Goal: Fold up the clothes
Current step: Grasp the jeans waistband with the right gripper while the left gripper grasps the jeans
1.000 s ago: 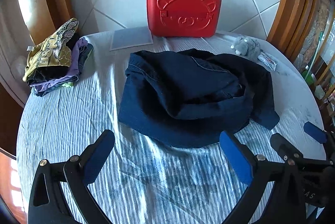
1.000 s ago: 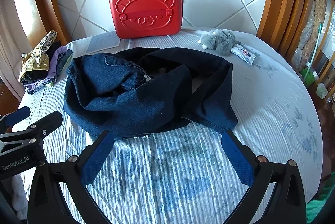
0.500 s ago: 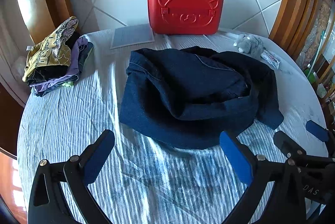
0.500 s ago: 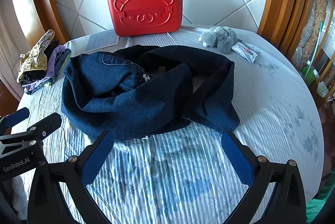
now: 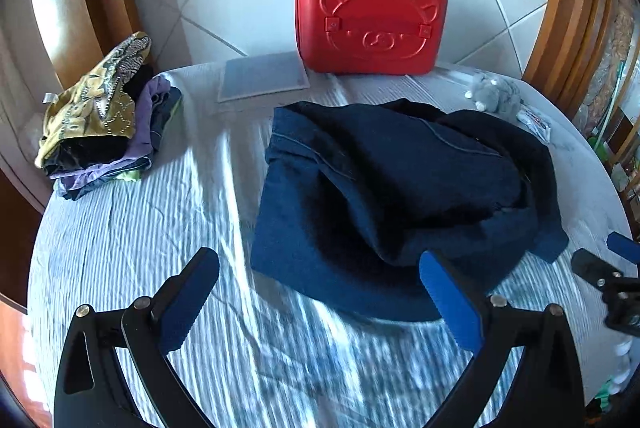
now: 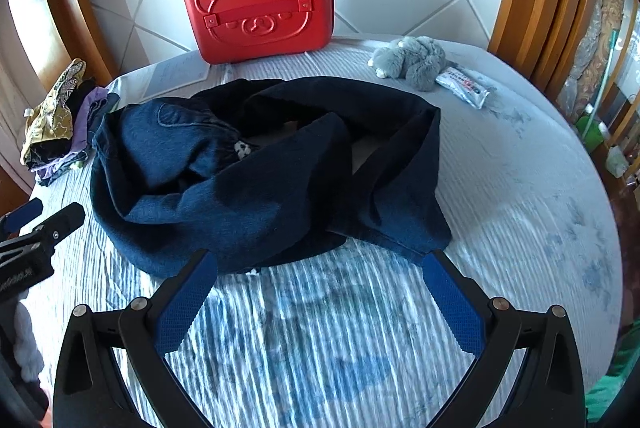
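Jeans (image 6: pixel 256 187): dark matt denim. Tablecloth (image 6: pixel 520 195): ribbed, crinkled cloth. Case (image 6: pixel 260 7): glossy red moulded plastic. Toy (image 6: pixel 416 61): grey plush. Gripper pads (image 6: pixel 182 312): textured blue rubber.

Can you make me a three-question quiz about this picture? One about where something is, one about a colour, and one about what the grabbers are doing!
1. Where is the grey stuffed toy?
A. On top of the clothes pile
B. On the table, right beside the white tube
C. Inside the case

2. What colour is the bear-face case?
A. Red
B. Green
C. Yellow

3. What are the left hand-held gripper and the right hand-held gripper doing?
A. Both shut on the jeans
B. One holds the toy
C. Both open, holding nothing

Answers:
1. B: the toy lies on the striped tablecloth with the tube next to it.
2. A: the case at the back of the table is bright red.
3. C: each one's blue fingers are spread wide before the crumpled dark blue jeans, gripping nothing.
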`<state>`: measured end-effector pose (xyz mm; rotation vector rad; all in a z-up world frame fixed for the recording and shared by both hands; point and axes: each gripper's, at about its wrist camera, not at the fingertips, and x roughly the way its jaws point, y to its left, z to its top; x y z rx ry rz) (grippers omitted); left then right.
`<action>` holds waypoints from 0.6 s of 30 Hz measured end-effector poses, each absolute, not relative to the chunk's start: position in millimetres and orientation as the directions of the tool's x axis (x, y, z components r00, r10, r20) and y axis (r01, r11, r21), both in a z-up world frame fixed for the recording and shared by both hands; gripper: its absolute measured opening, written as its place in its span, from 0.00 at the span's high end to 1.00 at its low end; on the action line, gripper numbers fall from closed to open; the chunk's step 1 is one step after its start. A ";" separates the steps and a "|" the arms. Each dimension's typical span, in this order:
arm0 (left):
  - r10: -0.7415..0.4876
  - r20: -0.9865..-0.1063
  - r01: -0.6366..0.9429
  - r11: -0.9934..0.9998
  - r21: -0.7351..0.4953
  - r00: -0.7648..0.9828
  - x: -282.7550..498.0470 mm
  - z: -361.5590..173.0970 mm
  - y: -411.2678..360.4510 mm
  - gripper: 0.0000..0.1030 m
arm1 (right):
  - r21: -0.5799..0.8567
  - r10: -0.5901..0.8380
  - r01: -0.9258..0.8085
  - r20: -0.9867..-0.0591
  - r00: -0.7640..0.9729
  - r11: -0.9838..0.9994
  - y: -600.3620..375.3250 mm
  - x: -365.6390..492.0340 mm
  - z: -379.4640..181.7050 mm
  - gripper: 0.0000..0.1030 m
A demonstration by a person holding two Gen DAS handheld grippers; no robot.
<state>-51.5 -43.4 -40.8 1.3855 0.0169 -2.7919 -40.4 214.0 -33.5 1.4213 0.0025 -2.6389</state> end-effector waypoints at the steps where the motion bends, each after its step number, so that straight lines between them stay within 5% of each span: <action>1: -0.020 -0.797 0.027 -1.000 0.005 -0.603 -56.2 -43.8 -45.5 0.03 | 0.074 -0.142 0.146 -0.830 -0.539 -0.986 211.9 -45.0 -33.3 0.00; 4: -0.024 -0.817 0.022 -1.000 0.014 -0.577 -76.8 -59.4 -49.9 0.11 | 0.066 -0.166 0.198 -0.823 -0.543 -0.978 200.1 -57.5 -29.6 0.02; 6: 0.007 -0.835 0.011 -1.000 -0.015 -0.550 -89.2 -69.4 -50.5 0.26 | 0.060 -0.175 0.223 -0.821 -0.544 -0.973 193.3 -65.5 -27.4 0.05; 11: 0.043 -0.862 -0.006 -0.999 -0.046 -0.505 -113.7 -90.3 -47.1 0.32 | 0.084 -0.200 0.235 -0.823 -0.531 -0.968 194.6 -86.3 -26.4 0.11; 14: 0.076 -0.882 -0.022 -0.997 -0.074 -0.465 -123.8 -100.8 -45.7 0.83 | 0.091 -0.213 0.250 -0.826 -0.521 -0.964 195.7 -97.1 -27.5 0.11; 18: 0.065 -0.882 0.008 -0.997 -0.078 -0.467 -120.4 -99.9 -53.9 0.87 | 0.030 -0.166 0.250 -0.822 -0.545 -0.968 197.9 -120.4 -28.4 0.11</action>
